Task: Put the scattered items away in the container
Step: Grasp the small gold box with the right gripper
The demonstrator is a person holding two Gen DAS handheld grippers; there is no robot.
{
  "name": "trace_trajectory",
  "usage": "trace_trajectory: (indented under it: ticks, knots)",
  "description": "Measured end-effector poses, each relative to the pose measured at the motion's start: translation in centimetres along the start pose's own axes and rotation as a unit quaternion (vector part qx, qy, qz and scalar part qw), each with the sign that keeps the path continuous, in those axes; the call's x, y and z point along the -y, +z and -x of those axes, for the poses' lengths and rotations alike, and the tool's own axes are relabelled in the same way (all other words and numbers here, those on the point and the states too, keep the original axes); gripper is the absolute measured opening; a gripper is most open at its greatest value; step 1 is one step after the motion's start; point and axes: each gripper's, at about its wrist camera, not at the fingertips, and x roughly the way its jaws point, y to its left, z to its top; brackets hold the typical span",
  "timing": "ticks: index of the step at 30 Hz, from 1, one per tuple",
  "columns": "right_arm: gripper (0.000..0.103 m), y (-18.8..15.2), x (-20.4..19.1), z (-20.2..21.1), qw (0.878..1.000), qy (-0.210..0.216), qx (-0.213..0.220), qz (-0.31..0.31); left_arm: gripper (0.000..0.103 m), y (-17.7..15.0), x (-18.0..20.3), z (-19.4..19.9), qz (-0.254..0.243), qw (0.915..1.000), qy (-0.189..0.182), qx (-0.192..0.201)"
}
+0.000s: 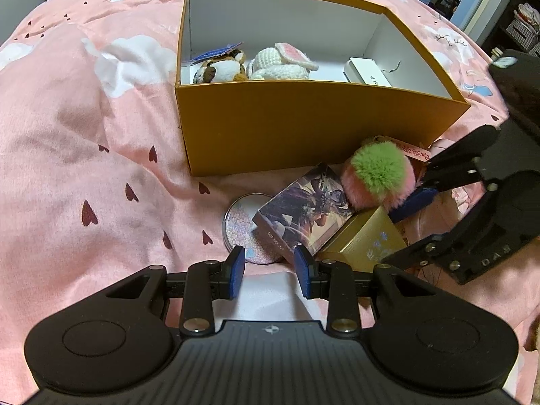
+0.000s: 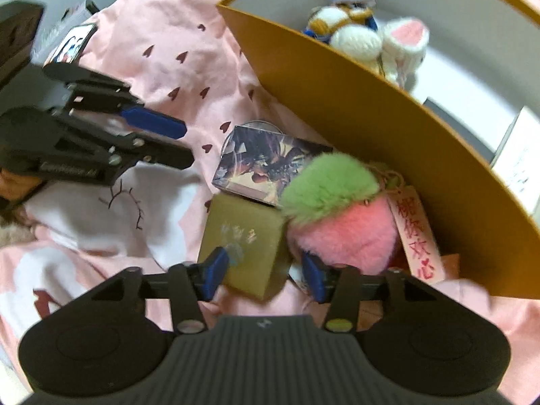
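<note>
An open orange box (image 1: 303, 125) (image 2: 371, 128) stands on a pink bedspread. In front of it lie a gold box (image 1: 364, 239) (image 2: 246, 236), a pink and green pompom (image 1: 378, 175) (image 2: 337, 209) with a pink tag (image 2: 418, 239), a picture-printed box (image 1: 303, 209) (image 2: 263, 162) and a round sequinned disc (image 1: 239, 226). My right gripper (image 2: 265, 275) (image 1: 391, 236) straddles the gold box, its jaws apart, with a gap at the right pad beside the pompom. My left gripper (image 1: 270, 270) (image 2: 179, 141) hovers open and empty just short of the disc.
Inside the orange box sit a tiger plush (image 1: 222, 67), a white and pink crocheted toy (image 1: 280, 64) and a small white case (image 1: 368, 72). More printed cards or boxes (image 2: 71, 44) lie at the bed's far left. The bedspread (image 1: 84, 168) is rumpled.
</note>
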Motion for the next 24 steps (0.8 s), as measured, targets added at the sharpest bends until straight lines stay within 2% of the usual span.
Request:
trace_trajectory:
  ticks: [6,10,14,19,24]
  knots:
    - [0.068,0.2,1.5,-1.7,0.997,0.069,0.003,-0.045,0.037,0.1,-0.2,0.0,0.003,1.0,0.005,-0.003]
    - [0.065,-0.1,0.9,-2.9,0.995,0.091,0.003,-0.05,0.037,0.1,0.0,0.0,0.0,1.0,0.006,-0.004]
    - [0.065,-0.2,-1.0,-2.4,0.998,0.061,0.005,-0.026,0.037,0.1,-0.2,0.0,0.001,1.0,0.005,-0.003]
    - [0.055,-0.6,-2.6,-0.7,0.999,0.03,0.013,0.0,0.037,0.1,-0.7,-0.3,0.014,0.9999,-0.002,-0.005]
    - [0.053,-1.1,-4.0,0.9,0.999,-0.008,0.012,0.029,0.039,0.8,-1.2,-1.0,0.036,0.9993,-0.012,-0.004]
